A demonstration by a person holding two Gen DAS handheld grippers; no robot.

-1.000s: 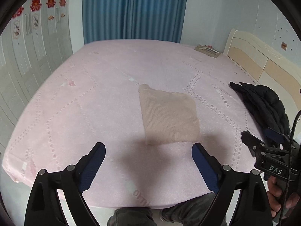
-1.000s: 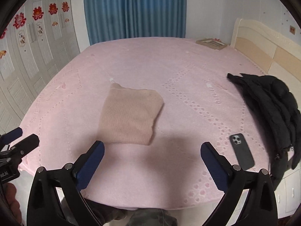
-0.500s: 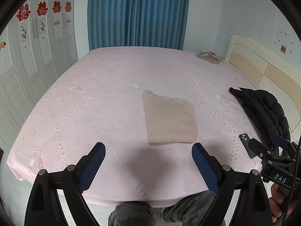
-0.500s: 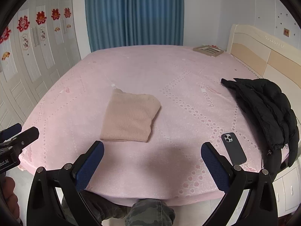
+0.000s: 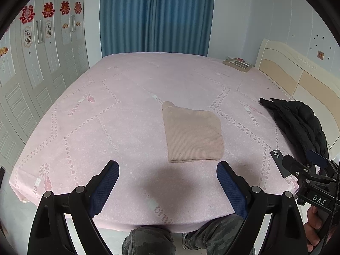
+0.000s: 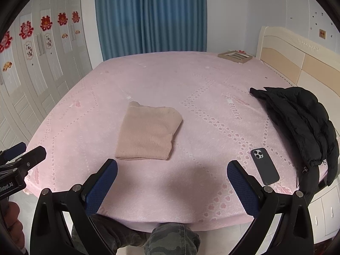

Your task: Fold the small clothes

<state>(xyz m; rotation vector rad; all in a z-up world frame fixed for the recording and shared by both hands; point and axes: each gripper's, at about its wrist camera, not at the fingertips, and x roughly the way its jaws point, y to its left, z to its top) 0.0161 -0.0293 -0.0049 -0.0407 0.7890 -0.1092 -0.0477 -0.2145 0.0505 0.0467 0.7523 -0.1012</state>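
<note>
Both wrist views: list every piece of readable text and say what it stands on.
"DAS": label on the right claw's black body.
"Robot.AI", start cut off: label on the left claw's body.
"oming", partly legible: print on the pink patterned bedsheet.
Red paper cutouts on the white wardrobe doors: decorative characters, too blurred to read.

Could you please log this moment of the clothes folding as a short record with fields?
garment: beige knit top, folded into a flat rectangle
surface: pink bed
left tongs: open, empty, above the bed's near edge
right tongs: open, empty, above the bed's near edge
contact: neither tongs touches the top
phone: dark, camera side up, right of the top
jacket: black, heaped near the headboard
</note>
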